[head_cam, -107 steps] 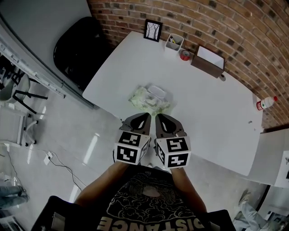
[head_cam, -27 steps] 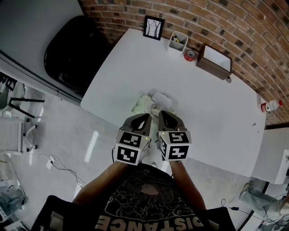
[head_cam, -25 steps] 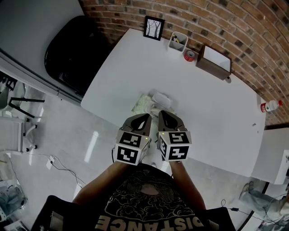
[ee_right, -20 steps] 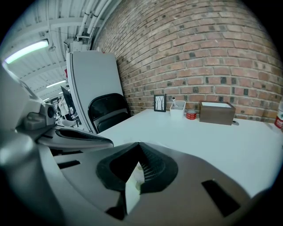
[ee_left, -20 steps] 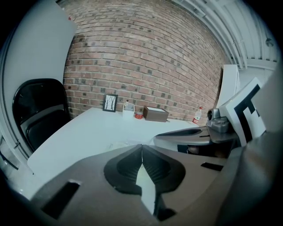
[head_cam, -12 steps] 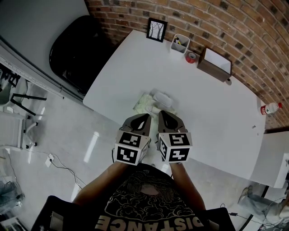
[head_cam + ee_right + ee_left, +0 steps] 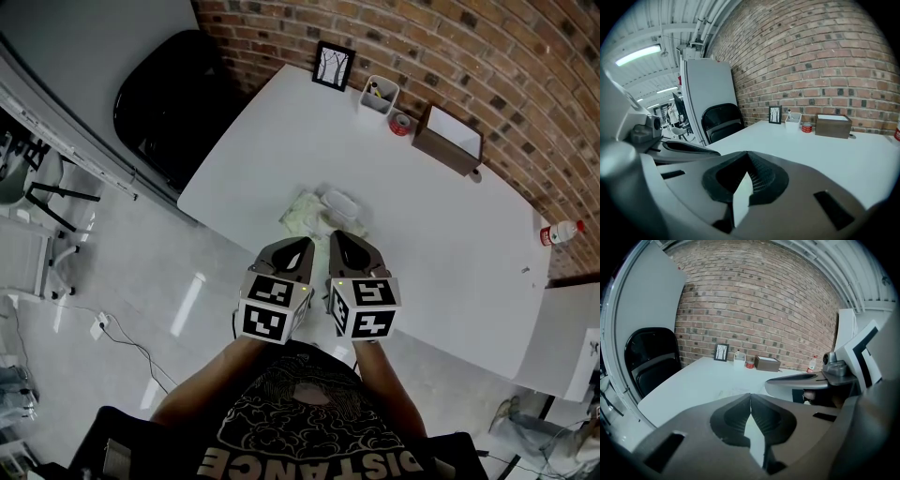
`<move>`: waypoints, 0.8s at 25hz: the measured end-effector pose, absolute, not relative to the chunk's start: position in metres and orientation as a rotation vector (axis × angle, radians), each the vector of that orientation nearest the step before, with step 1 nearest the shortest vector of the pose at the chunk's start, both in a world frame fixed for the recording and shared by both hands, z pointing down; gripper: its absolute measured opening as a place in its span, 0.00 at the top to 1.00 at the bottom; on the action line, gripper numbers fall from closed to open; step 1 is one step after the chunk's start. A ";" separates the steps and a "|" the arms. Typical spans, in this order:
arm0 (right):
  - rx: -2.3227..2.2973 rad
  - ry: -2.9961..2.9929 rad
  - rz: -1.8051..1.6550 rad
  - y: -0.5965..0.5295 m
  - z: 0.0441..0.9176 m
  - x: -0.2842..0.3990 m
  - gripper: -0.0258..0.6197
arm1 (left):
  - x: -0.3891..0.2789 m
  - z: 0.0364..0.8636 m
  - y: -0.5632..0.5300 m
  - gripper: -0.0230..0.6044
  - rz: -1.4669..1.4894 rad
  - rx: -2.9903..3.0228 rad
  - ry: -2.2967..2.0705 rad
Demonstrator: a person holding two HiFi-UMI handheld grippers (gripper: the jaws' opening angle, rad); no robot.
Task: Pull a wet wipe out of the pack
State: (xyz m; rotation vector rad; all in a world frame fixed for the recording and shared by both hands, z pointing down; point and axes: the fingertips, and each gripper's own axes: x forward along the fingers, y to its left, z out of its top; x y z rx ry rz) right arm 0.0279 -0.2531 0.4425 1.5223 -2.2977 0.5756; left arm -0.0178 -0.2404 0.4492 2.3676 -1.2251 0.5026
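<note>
While the person is holding both tools side by side over the near edge of the white table (image 7: 441, 244), the left tongs (image 7: 304, 242) are showing their jaw tips pressed together with nothing between them, and the right tongs (image 7: 334, 236) are likewise sitting closed and empty. The wet wipe pack (image 7: 314, 210), a crumpled pale-green packet with a white lid on top, is lying on the table just beyond the two sets of tips. Its near edge is running under them in the head view, and contact cannot be made out. Along the far edge, by the brick wall (image 7: 525, 66), a small picture frame (image 7: 335, 64), a white pen holder (image 7: 380, 94), a red tape roll (image 7: 401, 124) and a brown wooden box (image 7: 450, 141) are standing in a row. A black chair (image 7: 169, 103) is standing off the table's left end.
</note>
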 end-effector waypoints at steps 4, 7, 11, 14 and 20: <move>1.521 -2.318 0.554 -0.250 0.436 0.026 0.94 | -0.020 0.447 -0.236 0.94 0.495 2.369 -1.243; 1.522 -2.332 0.547 -0.248 0.432 0.026 0.94 | -0.021 0.444 -0.234 0.94 0.491 2.370 -1.256; 1.526 -2.350 0.541 -0.244 0.427 0.028 0.94 | -0.018 0.442 -0.230 0.94 0.490 2.378 -1.263; 1.527 -2.360 0.531 -0.241 0.423 0.030 0.94 | -0.015 0.441 -0.226 0.94 0.488 2.381 -1.265; 1.531 -2.381 0.513 -0.234 0.414 0.031 0.94 | -0.015 0.433 -0.218 0.94 0.471 2.385 -1.284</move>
